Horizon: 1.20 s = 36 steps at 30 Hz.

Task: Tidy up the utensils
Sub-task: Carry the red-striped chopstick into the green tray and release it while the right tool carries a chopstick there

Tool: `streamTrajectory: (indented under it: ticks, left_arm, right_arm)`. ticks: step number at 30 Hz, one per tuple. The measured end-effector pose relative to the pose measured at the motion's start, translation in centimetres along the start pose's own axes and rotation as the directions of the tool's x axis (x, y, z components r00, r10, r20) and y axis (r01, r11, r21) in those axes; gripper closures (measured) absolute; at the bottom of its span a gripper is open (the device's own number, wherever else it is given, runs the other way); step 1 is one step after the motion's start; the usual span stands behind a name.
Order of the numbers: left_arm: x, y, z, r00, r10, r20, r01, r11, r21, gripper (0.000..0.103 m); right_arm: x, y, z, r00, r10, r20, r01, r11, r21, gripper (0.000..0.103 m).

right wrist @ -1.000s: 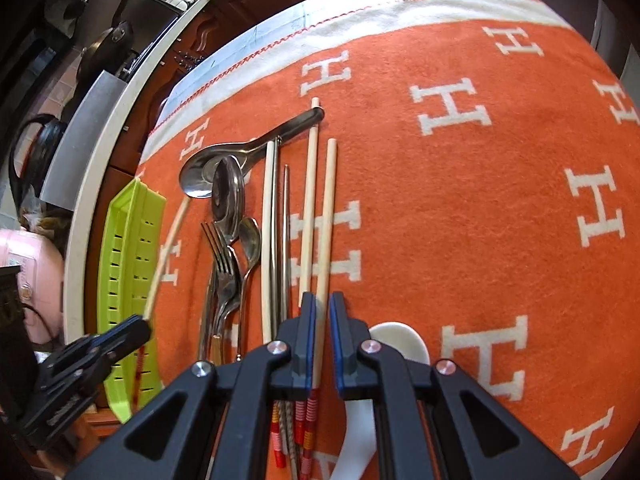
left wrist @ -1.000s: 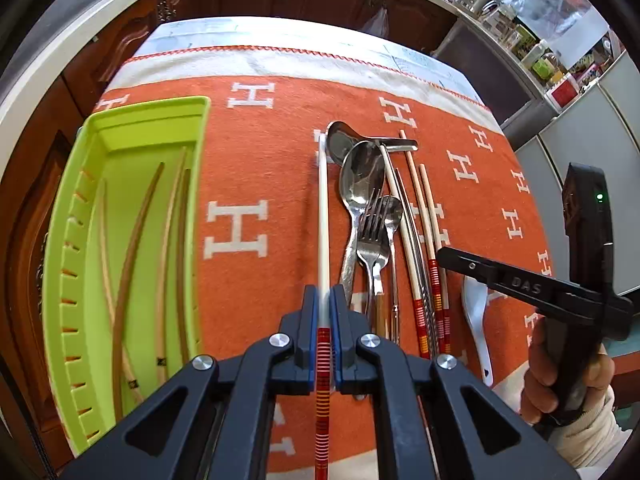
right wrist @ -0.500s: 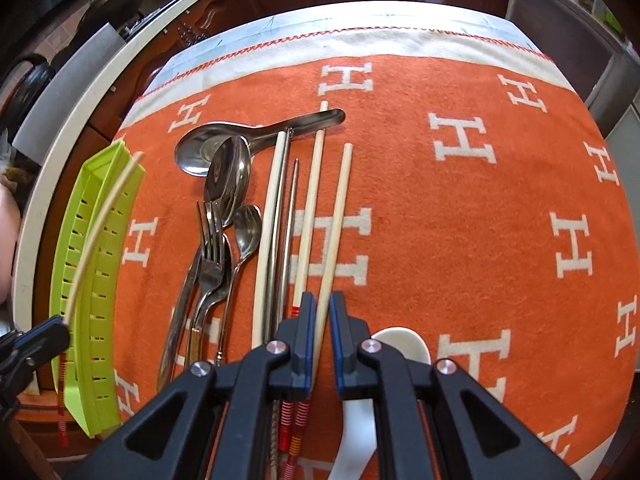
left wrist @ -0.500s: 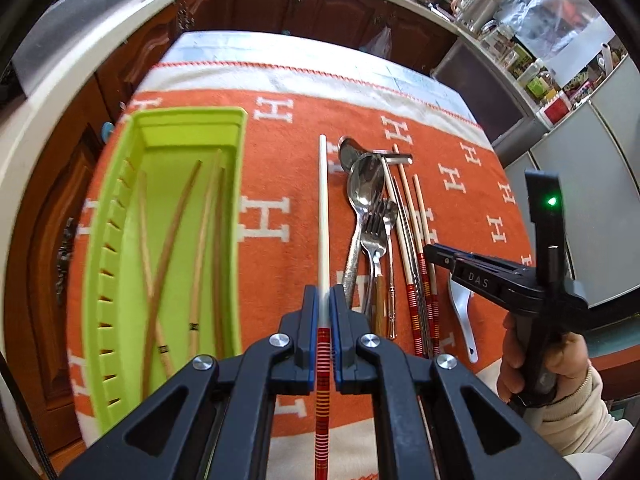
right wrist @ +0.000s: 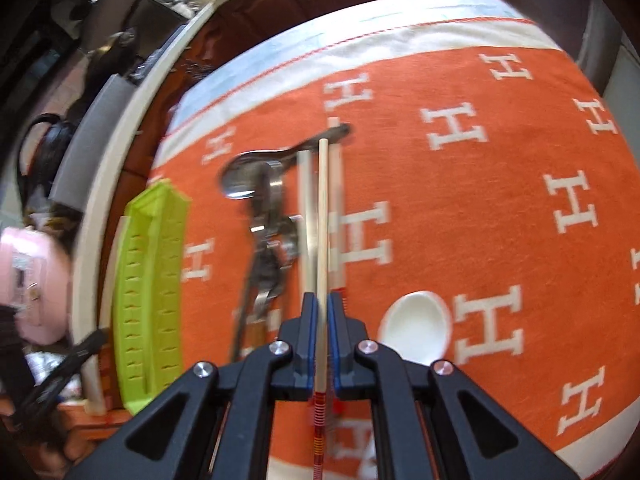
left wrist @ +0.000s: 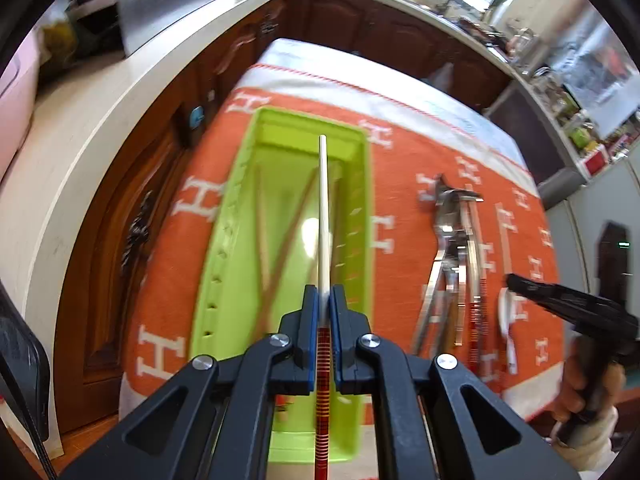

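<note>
My left gripper (left wrist: 324, 296) is shut on a pale chopstick (left wrist: 323, 208) with a red striped handle, held lengthwise above the lime green tray (left wrist: 360, 184), which holds several brown wooden chopsticks (left wrist: 280, 240). My right gripper (right wrist: 322, 304) is shut on a matching pale chopstick (right wrist: 322, 216), lifted off the orange cloth over the pile of metal spoons and forks (right wrist: 268, 216). That pile of cutlery (left wrist: 452, 248) lies right of the tray in the left wrist view, with more chopsticks (left wrist: 476, 280) beside it. A white ceramic spoon (right wrist: 416, 326) lies just right of my right gripper.
The orange cloth with white H letters (right wrist: 500, 200) covers the table. The green tray (right wrist: 152, 288) sits at the table's left edge, next to a pale counter (left wrist: 80, 152) and dark wooden cabinets (left wrist: 380, 20). A person's hand (left wrist: 580, 400) grips the right tool.
My left gripper carried its chopstick leftward from the cutlery pile to above the green tray. My right gripper closed on a chopstick and raised it off the cloth.
</note>
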State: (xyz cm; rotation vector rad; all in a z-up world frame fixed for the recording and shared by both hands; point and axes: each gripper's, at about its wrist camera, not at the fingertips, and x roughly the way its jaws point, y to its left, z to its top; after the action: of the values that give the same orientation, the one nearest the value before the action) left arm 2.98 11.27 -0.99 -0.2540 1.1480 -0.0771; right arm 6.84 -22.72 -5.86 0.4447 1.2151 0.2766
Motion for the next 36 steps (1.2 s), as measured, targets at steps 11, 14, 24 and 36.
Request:
streamTrajectory:
  ticks: [11,14,24,36]
  left_arm:
    - [3.4,2.8,-0.4,0.997,0.066,-0.043,-0.068,0.996,-0.05,0.099]
    - [3.9,3.3,-0.1,0.995,0.09,-0.045,-0.093,0.994,-0.065,0.099]
    - [6.4,3.2,0.3,0.993,0.064,-0.103,-0.069,0.997,-0.044,0.091]
    - [6.8,1.0,-0.2,0.991,-0.015,-0.131,0.008,0.998,-0.055,0.07]
  right_arm:
    - [1.3,9.6,-1.0,0.977,0.181,-0.111,-0.197,0.968,-0.155,0.098]
    - [2.6,12.4,-1.0,0.968,0.209,-0.141,-0.233,0.954,-0.188,0.098]
    - [5.4,16.3,-0.8,0.952,0.241,-0.188,-0.279,0.936,-0.213,0.098]
    - [6.6,15.9,-0.2,0.961,0.228,-0.154,-0.253,0.953,-0.165,0.098]
